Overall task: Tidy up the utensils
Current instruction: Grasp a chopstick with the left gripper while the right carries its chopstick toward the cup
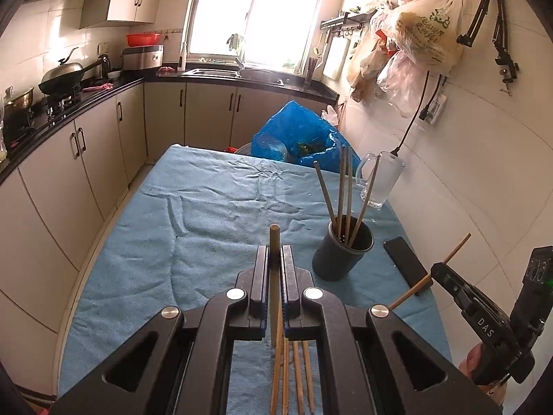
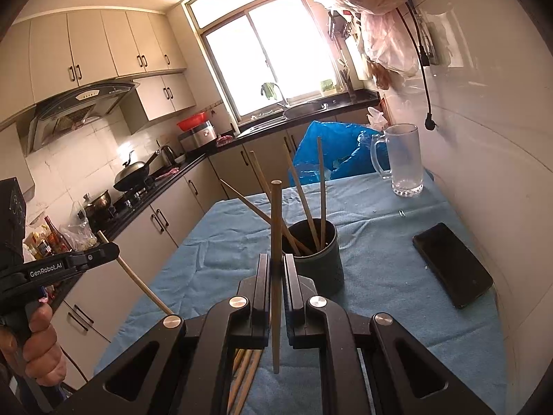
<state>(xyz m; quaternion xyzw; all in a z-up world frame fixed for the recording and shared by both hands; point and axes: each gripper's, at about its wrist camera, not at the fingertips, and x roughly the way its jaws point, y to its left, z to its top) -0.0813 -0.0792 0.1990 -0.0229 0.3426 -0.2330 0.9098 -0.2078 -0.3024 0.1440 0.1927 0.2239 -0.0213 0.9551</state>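
With four chopsticks in the dark holder (image 1: 343, 249), I have my left gripper (image 1: 275, 263) and right gripper (image 2: 276, 273) each clamped on one chopstick, more lying loose on the surface (image 1: 207, 207).

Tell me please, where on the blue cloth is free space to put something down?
The blue cloth is bare left of the dark cup, up to its far edge. The right side is crowded: dark cup, phone, glass mug. Loose chopsticks lie at the near edge.
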